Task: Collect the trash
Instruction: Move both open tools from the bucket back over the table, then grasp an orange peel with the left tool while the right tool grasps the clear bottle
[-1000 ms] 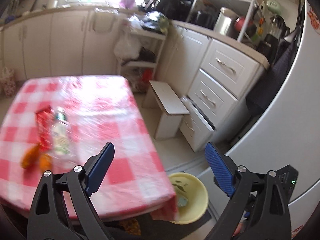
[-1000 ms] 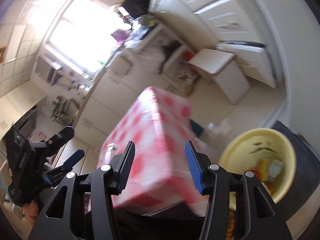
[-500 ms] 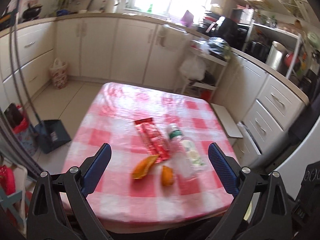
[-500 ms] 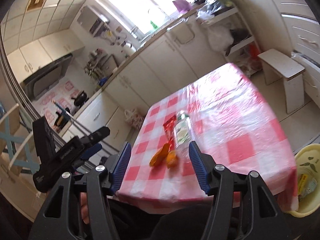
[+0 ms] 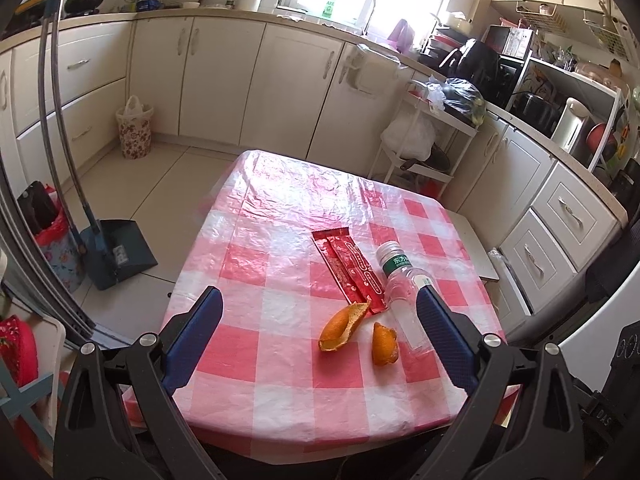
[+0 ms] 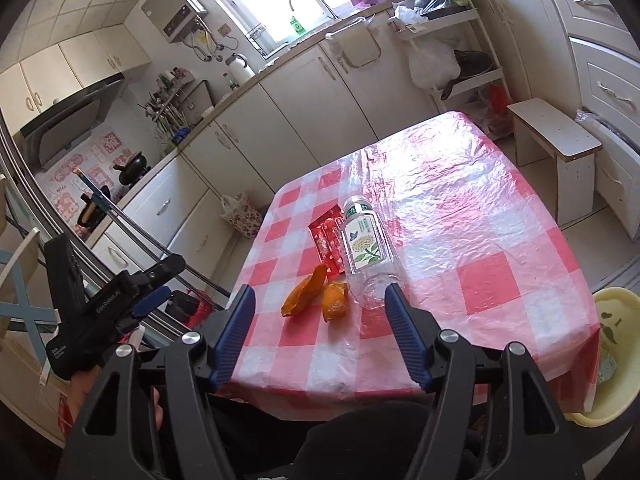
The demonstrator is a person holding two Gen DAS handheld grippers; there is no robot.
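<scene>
Both tongs gape empty above the trash on the red-and-white checked plastic tablecloth (image 5: 280, 344).

The left gripper (image 5: 320, 304) has its blue-padded jaws spread wide, grasping nothing and touching nothing; the right gripper (image 6: 320, 300) is likewise released, its jaws spread somewhat less and hanging clear of the cloth. The clear plastic bottle with a green-and-white label (image 5: 402, 292) lies on its side near the middle of that cloth. Touching the bottle's left flank lies a flat red foil wrapper (image 5: 350, 270). Two curled orange peel pieces (image 5: 344, 326) sit just beside the bottle's base, toward the near edge. A pale yellow plastic basin (image 6: 612, 360) stands on the floor beyond the bottle's right, below the table corner.
</scene>
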